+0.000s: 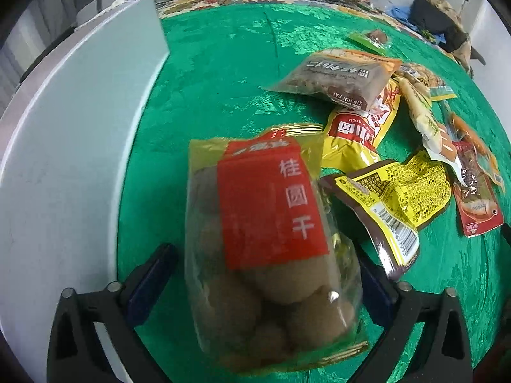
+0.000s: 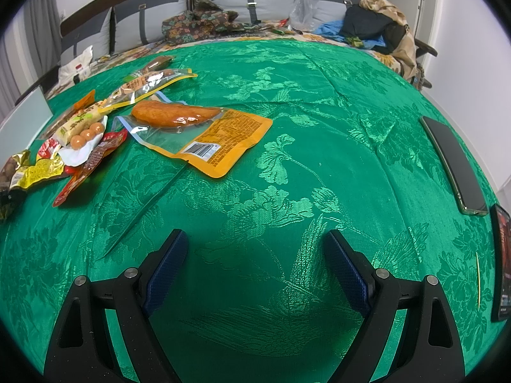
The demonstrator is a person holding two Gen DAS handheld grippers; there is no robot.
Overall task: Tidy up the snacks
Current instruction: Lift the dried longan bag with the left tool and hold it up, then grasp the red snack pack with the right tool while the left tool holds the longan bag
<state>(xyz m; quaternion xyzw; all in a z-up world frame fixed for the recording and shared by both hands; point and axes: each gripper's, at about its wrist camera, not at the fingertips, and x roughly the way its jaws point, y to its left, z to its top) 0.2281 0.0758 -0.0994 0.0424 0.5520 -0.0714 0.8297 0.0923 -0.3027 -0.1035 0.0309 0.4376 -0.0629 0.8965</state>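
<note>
My left gripper (image 1: 265, 271) is shut on a clear bag of dried longans with a red label (image 1: 271, 239), held above the green tablecloth (image 1: 217, 73), just right of a white box (image 1: 64, 159). Several snack packets lie in a pile to the right: a brown nut pack (image 1: 338, 76), a yellow pack (image 1: 361, 131), a brown-and-yellow pack (image 1: 392, 198). My right gripper (image 2: 255, 255) is open and empty over bare cloth. An orange packet with a chicken piece (image 2: 204, 131) lies ahead to its left, with the snack pile (image 2: 80, 134) further left.
A black phone (image 2: 453, 162) and a dark device (image 2: 501, 261) lie at the table's right edge, with a toothpick (image 2: 478, 281) near them. A sofa with cushions, clothes and bags (image 2: 373, 22) stands behind the table. The white box also shows in the right wrist view (image 2: 28, 115).
</note>
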